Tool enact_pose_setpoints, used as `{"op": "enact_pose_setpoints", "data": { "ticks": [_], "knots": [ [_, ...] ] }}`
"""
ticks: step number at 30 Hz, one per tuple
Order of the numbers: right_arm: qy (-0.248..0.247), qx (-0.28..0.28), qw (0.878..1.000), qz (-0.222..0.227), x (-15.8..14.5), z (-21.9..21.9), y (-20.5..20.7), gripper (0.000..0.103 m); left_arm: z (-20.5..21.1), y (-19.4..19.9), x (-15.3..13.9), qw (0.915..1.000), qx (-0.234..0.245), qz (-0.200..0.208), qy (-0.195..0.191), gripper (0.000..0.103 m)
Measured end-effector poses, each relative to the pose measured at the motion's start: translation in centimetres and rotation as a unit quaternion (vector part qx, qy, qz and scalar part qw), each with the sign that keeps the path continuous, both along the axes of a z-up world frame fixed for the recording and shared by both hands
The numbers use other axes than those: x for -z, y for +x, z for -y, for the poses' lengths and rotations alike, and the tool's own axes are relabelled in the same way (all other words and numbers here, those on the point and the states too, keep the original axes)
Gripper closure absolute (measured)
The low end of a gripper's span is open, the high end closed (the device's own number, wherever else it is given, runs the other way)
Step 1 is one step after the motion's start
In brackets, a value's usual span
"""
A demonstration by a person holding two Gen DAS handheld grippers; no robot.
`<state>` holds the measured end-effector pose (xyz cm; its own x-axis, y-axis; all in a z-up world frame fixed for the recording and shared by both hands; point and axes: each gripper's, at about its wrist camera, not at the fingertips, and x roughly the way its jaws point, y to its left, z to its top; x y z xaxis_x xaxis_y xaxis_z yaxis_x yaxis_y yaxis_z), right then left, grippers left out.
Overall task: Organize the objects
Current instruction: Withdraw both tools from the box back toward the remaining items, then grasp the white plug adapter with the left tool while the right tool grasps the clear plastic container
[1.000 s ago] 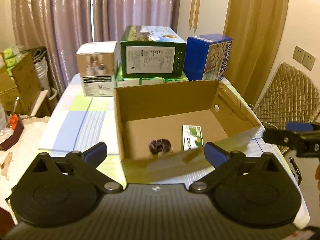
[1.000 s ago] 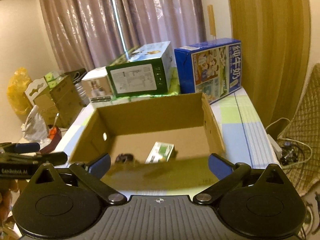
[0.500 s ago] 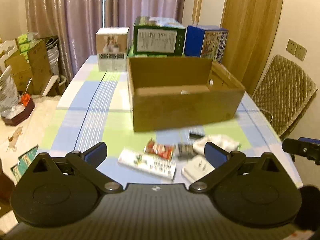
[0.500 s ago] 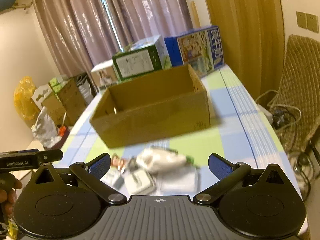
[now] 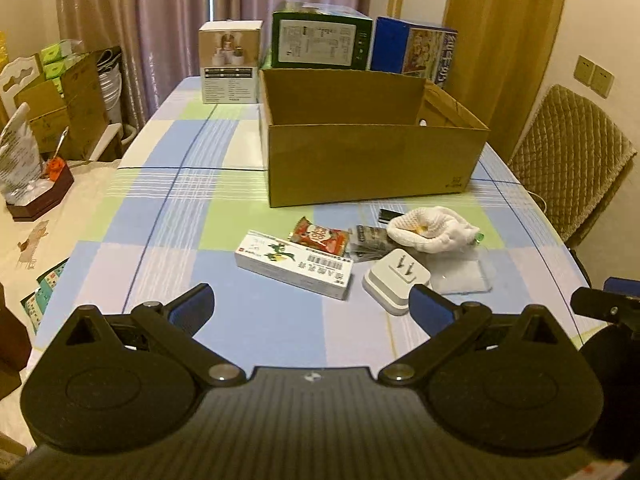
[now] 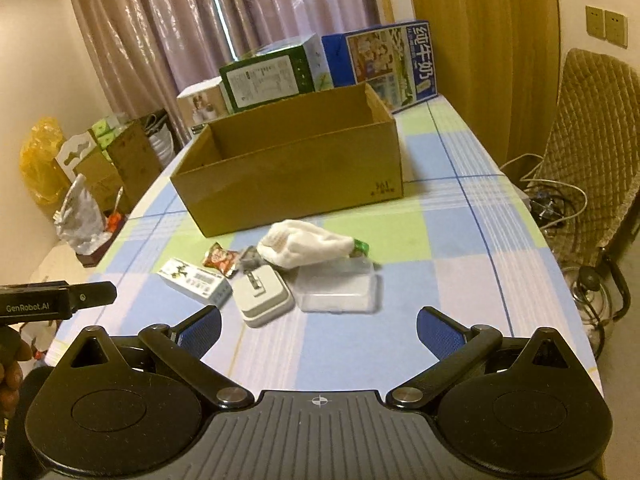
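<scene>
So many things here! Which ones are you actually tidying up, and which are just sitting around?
For the job:
cardboard box
long white carton
red snack packet
white cloth
white plug adapter
clear plastic lid

Just lying about:
green box
blue milk carton
quilted chair

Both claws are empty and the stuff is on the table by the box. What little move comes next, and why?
Probably lower the right claw toward the white plug. Both claws are open and hold nothing, and the plug is the nearest thing in the pile, lying just ahead of this claw with clear table in front of it. The box stands open behind the pile, ready for it.
</scene>
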<state>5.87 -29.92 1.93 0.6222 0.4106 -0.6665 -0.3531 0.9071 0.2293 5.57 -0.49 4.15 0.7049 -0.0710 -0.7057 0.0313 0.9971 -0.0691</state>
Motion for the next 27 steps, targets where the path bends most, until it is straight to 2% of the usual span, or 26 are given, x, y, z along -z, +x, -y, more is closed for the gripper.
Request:
{"op": "enact_pose_setpoints", "data": {
  "ticks": [7, 12, 15, 19, 27],
  "knots": [
    [-0.007, 0.004, 1.000, -0.009, 1.0, 0.0, 0.5, 0.002, 1.2, 1.2, 1.2, 0.9991, 0.042, -0.003, 0.001, 0.003],
    [-0.014, 0.009, 1.000, -0.014, 2.0, -0.1, 1.4, 0.002, 2.2, 2.5, 2.8, 0.9961, 0.087, -0.015, 0.001, 0.008],
    [-0.016, 0.011, 0.999, -0.025, 2.9, -0.1, 2.3, 0.004, 3.0, 3.4, 4.0, 0.9921, 0.124, -0.023, -0.001, 0.013],
    [-0.021, 0.012, 0.999, -0.037, 3.9, -0.2, 3.4, 0.017, 4.7, 5.1, 5.7, 0.9837, 0.175, -0.035, 0.020, 0.031],
    [-0.029, 0.019, 0.998, -0.055, 5.7, -0.2, 5.7, 0.019, 7.5, 8.6, 8.7, 0.9677, 0.244, -0.033, 0.052, 0.031]
  ]
}}
